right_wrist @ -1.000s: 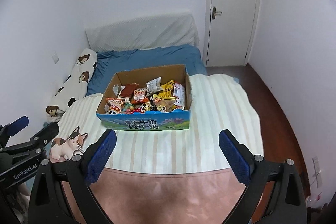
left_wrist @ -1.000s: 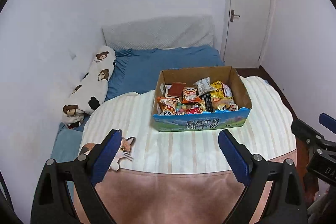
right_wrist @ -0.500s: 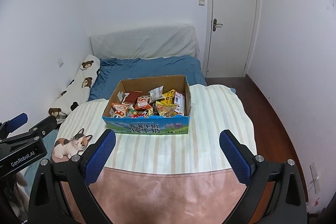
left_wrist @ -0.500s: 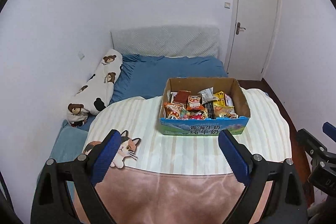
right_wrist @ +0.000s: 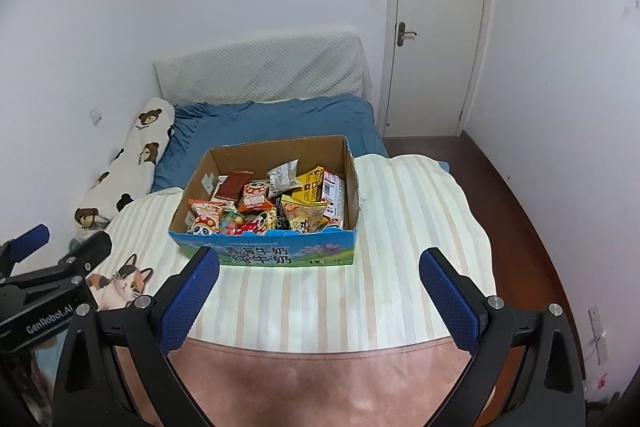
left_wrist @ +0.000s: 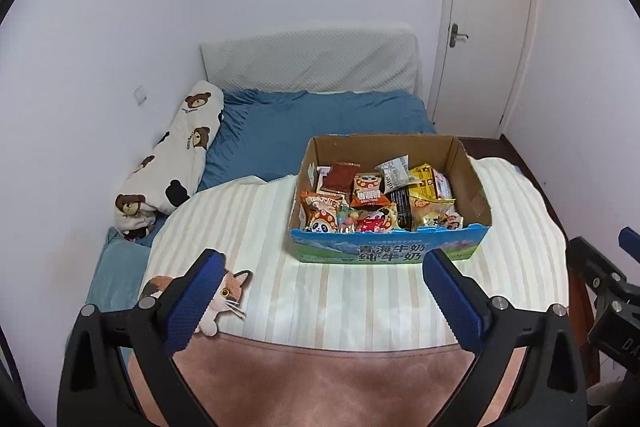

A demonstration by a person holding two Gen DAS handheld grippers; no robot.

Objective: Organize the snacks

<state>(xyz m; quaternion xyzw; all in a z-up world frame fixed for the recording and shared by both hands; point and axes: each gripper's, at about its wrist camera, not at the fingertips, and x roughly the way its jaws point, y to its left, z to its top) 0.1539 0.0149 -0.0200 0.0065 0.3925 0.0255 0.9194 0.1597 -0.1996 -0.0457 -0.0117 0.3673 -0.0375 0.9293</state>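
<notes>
An open cardboard box (left_wrist: 388,251) (right_wrist: 264,255) with a blue printed front stands on the striped tablecloth (left_wrist: 240,227) (right_wrist: 400,247). Several snack packets (left_wrist: 372,195) (right_wrist: 264,203) fill it in a loose heap. My left gripper (left_wrist: 323,263) hovers short of the box's front; its jaws are opening, with nothing between the blue pads. My right gripper (right_wrist: 319,259) is also short of the box front, open and empty. Each gripper shows at the edge of the other's view: the right gripper (left_wrist: 600,279) on the right, the left gripper (right_wrist: 60,267) on the left.
A cat picture (left_wrist: 224,295) (right_wrist: 120,283) lies on the cloth at the near left. Behind the table are a bed with a blue sheet (left_wrist: 320,123) and a bear-print pillow (left_wrist: 176,163). A shut white door (left_wrist: 484,39) and dark floor (right_wrist: 520,195) lie to the right.
Both views drew back from the box half a second ago and have come closer again. The left pads stand slightly wider apart. The box and snacks have not moved.
</notes>
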